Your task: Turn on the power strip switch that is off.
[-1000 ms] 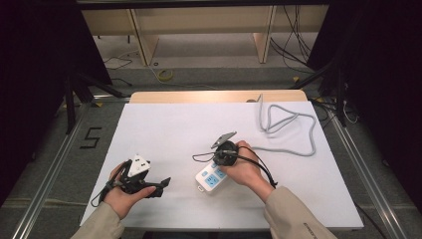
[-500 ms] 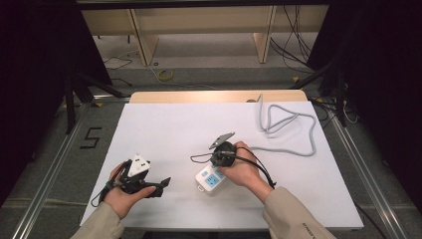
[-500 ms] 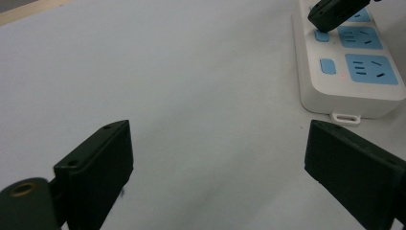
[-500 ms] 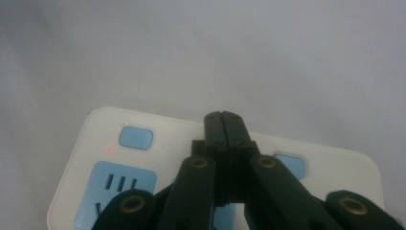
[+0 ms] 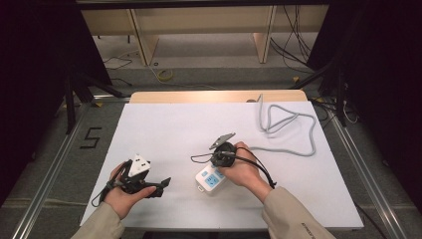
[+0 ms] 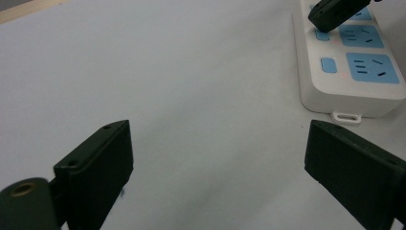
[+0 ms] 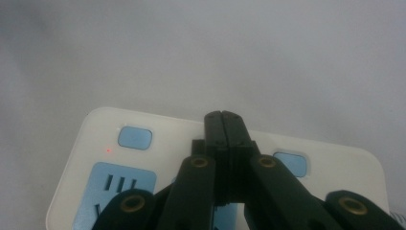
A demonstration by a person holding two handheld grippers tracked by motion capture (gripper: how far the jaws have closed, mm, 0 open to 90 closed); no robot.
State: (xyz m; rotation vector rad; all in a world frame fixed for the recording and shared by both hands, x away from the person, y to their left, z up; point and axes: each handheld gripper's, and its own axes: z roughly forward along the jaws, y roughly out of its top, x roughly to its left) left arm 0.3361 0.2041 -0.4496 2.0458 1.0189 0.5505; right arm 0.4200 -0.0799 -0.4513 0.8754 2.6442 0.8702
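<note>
Power strip (image 5: pixel 211 180) sits on the white table (image 5: pixel 179 129), near the front edge, a bit right of center. White body w/ blue sockets and blue switches; a small red light glows beside a switch in both gripper views. Right gripper (image 7: pixel 224 125) has its jaws pressed together w/ nothing between them, tips down over the strip between two switches. Left gripper (image 6: pixel 218 158) is wide open and holds nothing, low over bare table, well left of the strip. Grey cable (image 5: pixel 286 130) loops off toward the back right.

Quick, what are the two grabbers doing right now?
Left gripper: open, holding nothing.
Right gripper: closed, empty, tips over the power strip.
</note>
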